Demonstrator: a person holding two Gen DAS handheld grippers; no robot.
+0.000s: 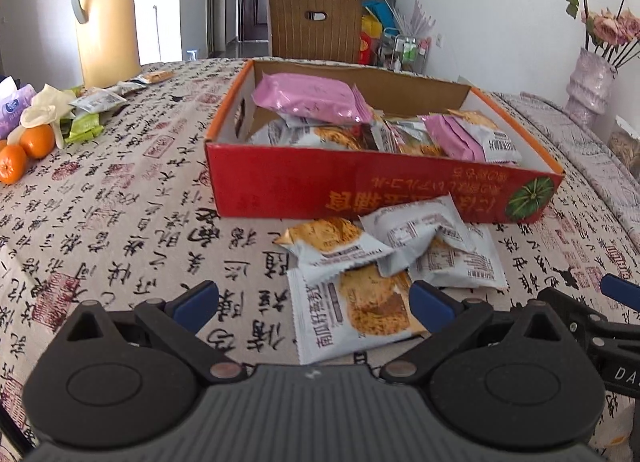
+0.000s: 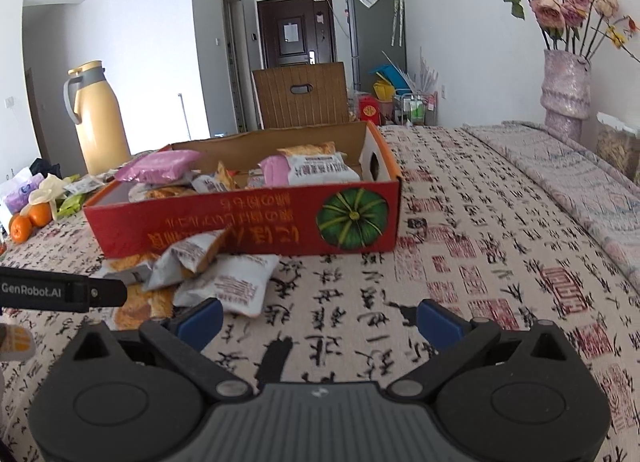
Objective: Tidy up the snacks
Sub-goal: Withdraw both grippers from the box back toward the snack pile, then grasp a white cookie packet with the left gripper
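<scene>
Bare tablecloth (image 2: 500,254) right of box (image 2: 248,228); packets (image 1: 384,262) crowd front.

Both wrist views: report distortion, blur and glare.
Left wrist view: fisheye bends the red box edges; daylight glares on the pink packet; open left claw looks sharp. Right wrist view: dark corners, tablecloth lines curve, nearest print slightly soft.

Snack packets, some boxed and some loose on the bench

An open red cardboard box (image 1: 360,190) with an orange rim and a green pumpkin picture holds pink packets (image 1: 308,96) and grey-white pastry packets (image 2: 320,170) heaped unevenly. Four more grey-white packets (image 1: 384,258) lie overlapping on the bench, touching the box's near wall; the nearest (image 1: 352,310) lies flat, face up.
</scene>
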